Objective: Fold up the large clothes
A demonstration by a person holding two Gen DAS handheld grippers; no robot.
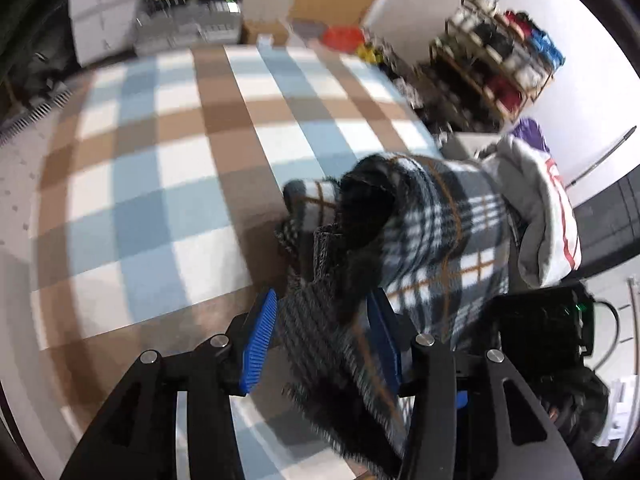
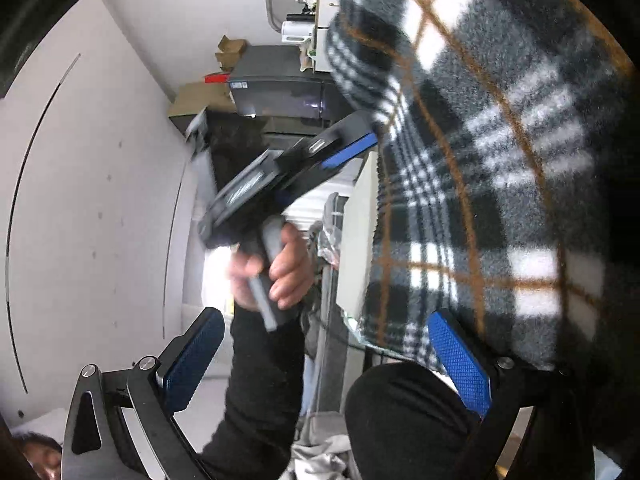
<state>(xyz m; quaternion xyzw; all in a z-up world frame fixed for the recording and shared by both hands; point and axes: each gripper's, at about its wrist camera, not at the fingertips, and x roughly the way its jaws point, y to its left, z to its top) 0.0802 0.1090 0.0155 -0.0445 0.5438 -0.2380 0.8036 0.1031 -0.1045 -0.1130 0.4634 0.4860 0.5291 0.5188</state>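
The thick fleece garment in black, grey and white plaid with thin orange lines [image 1: 432, 232] hangs in a bunched, rolled mass over the near right corner of the work surface, its dark lining showing where the fabric curls over. A ribbed grey edge of it drops down between the blue ribbed pads of the left gripper [image 1: 324, 340]. Those jaws stand part-way open around the cloth; the fabric fills most of the gap, but motion blur hides whether the pads actually press on it. Seen from the right wrist camera, the same plaid garment [image 2: 480, 160] fills the upper right of the view as a broad hanging sheet.

The right gripper [image 2: 328, 364] has its jaws spread wide; one blue textured pad [image 2: 460, 356] sits right against the lower edge of the plaid cloth, the other well away from it, and nothing is clamped between them. Beyond it, a person's hand [image 2: 280, 272] grips the handle of the other gripper, black sleeve [image 2: 260, 380] trailing below.

Under the garment lies a checked covering of blue, white and brown squares [image 1: 160, 184]. To the right a grey sweatshirt with red lettering [image 1: 544, 208] is heaped up, and a wooden rack of folded clothes [image 1: 500, 60] stands against the white wall.
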